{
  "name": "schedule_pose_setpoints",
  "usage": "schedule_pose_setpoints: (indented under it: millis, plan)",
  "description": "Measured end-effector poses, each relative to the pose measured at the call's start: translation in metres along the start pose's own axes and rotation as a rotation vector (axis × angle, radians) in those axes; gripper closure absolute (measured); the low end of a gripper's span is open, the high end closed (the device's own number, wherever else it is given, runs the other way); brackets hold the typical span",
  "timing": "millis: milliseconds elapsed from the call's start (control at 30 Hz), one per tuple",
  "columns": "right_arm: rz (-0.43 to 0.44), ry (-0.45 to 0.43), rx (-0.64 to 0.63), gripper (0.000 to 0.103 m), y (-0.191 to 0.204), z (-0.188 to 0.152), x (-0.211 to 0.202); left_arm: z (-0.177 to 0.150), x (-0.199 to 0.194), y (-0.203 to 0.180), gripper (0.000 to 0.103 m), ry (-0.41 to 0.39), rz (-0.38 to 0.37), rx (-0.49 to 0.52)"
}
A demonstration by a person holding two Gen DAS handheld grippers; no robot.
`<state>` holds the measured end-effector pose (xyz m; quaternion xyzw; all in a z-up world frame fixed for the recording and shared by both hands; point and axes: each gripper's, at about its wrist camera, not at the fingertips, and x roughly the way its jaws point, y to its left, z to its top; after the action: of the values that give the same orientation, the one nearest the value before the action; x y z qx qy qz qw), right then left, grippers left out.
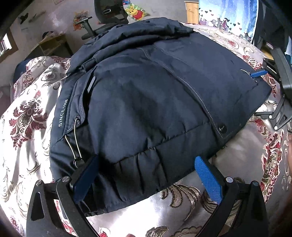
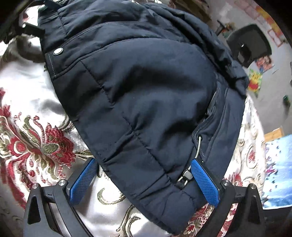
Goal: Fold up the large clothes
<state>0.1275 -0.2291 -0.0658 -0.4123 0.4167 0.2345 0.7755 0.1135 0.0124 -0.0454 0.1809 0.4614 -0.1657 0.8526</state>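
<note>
A navy padded jacket (image 1: 146, 91) lies folded into a thick bundle on a floral bedspread (image 1: 27, 118). My left gripper (image 1: 147, 159) is open wide, and the gathered hem lies between its blue pads. A drawcord toggle (image 1: 76, 162) rests beside its left finger. At the jacket's far right corner I see a blue finger (image 1: 259, 73) of the other gripper. In the right wrist view, my right gripper (image 2: 144, 161) is open too, straddling an edge of the jacket (image 2: 146, 91). A metal cord clip (image 2: 186, 176) lies by its right finger. A snap button (image 2: 58, 51) shows at the upper left.
The bedspread (image 2: 27, 145) surrounds the jacket on all sides. Past the bed stand a black office chair (image 1: 109, 11) (image 2: 250, 45), a wooden shelf (image 1: 53, 43) and a blue patterned cloth (image 1: 228, 14) (image 2: 279, 164). Cartoon pictures (image 1: 136, 12) hang on the wall.
</note>
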Motion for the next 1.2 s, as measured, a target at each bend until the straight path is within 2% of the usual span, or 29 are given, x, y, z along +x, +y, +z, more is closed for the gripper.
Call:
schedule_pose_setpoints:
  millis: [100,233,300,433,600,733,867,1067,1200]
  plan:
    - [-0.074,-0.019,0.007,0.000,-0.001,0.005,-0.001,0.000,-0.001,0.003,0.002,-0.004,-0.015,-0.005]
    - [-0.079,-0.051,0.066,0.000,-0.019,0.014,-0.004,-0.001,-0.003,0.002,0.002,-0.006,-0.025,0.003]
    - [-0.040,-0.088,0.119,0.000,-0.038,0.022,-0.011,-0.001,-0.004,0.002,0.002,-0.006,-0.033,0.009]
    - [0.056,-0.107,0.221,0.000,-0.072,0.041,-0.023,-0.003,-0.007,0.002,0.002,-0.005,-0.056,0.019]
    - [0.112,-0.126,0.261,0.000,-0.093,0.065,-0.044,-0.006,-0.012,0.005,0.002,-0.006,-0.089,0.007]
    - [0.144,-0.136,0.299,0.000,-0.105,0.078,-0.052,-0.010,-0.010,-0.006,0.002,-0.007,-0.026,0.064]
    - [0.180,-0.142,0.356,0.000,-0.120,0.086,-0.052,-0.012,-0.001,-0.022,0.002,-0.001,0.097,0.144]
    - [0.162,-0.150,0.358,0.000,-0.116,0.086,-0.057,-0.009,0.001,-0.018,0.002,-0.017,0.182,0.115]
    - [0.129,-0.169,0.349,0.000,-0.113,0.084,-0.061,-0.006,-0.004,-0.013,0.003,-0.058,0.201,0.093]
